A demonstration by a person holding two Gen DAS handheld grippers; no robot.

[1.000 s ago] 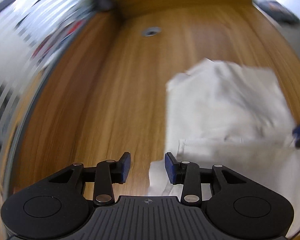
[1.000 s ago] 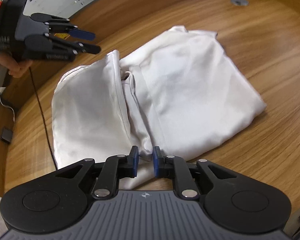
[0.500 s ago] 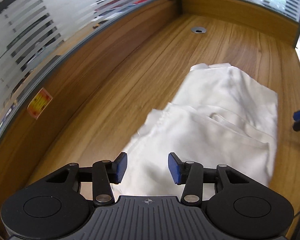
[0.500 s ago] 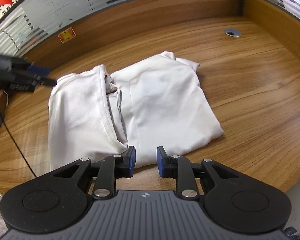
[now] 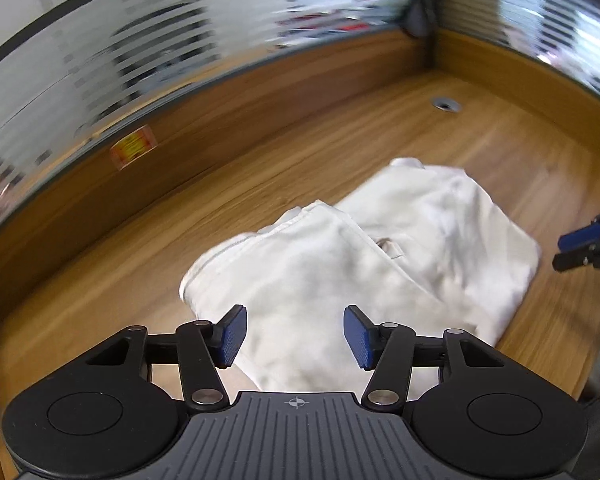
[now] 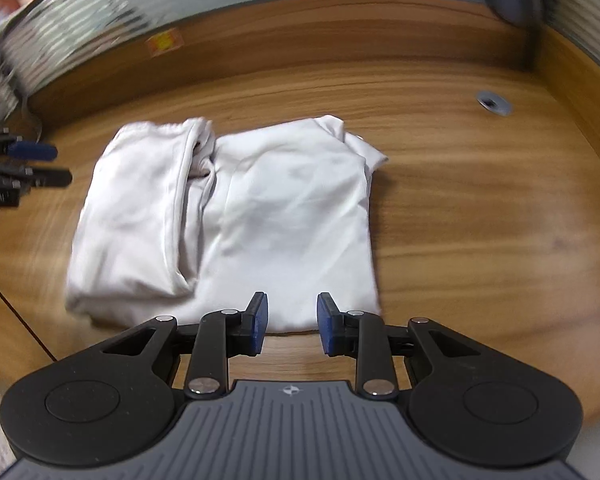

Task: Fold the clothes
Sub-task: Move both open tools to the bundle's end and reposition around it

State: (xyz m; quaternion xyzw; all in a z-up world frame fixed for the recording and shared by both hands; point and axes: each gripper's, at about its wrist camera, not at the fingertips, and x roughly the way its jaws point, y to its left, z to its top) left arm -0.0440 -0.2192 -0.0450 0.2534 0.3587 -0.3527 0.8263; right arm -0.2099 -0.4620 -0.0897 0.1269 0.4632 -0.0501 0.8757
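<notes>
A white garment [image 5: 380,264] [image 6: 260,216] lies folded in a rough rectangle on the wooden desk [image 5: 260,184] [image 6: 480,220]. My left gripper [image 5: 295,334] hovers over the garment's near left part; its jaws are opening and nothing is pinched between them. My right gripper [image 6: 292,326] hangs above the garment's near edge, jaws opening, holding nothing. Each gripper shows at the edge of the other's view: the right gripper [image 5: 580,248] at the right, the left gripper [image 6: 28,164] at the left.
A low wooden wall [image 5: 220,120] topped by frosted striped glass bounds the desk at the back and right. A round cable grommet [image 5: 446,104] [image 6: 494,103] sits in the far right of the desk. An orange sticker [image 5: 134,148] is on the wall. A black cable [image 6: 16,312] crosses the near left.
Both grippers have rolled and drawn back from the garment, and their jaws stand wider apart. The garment has stayed lying folded on the desk.
</notes>
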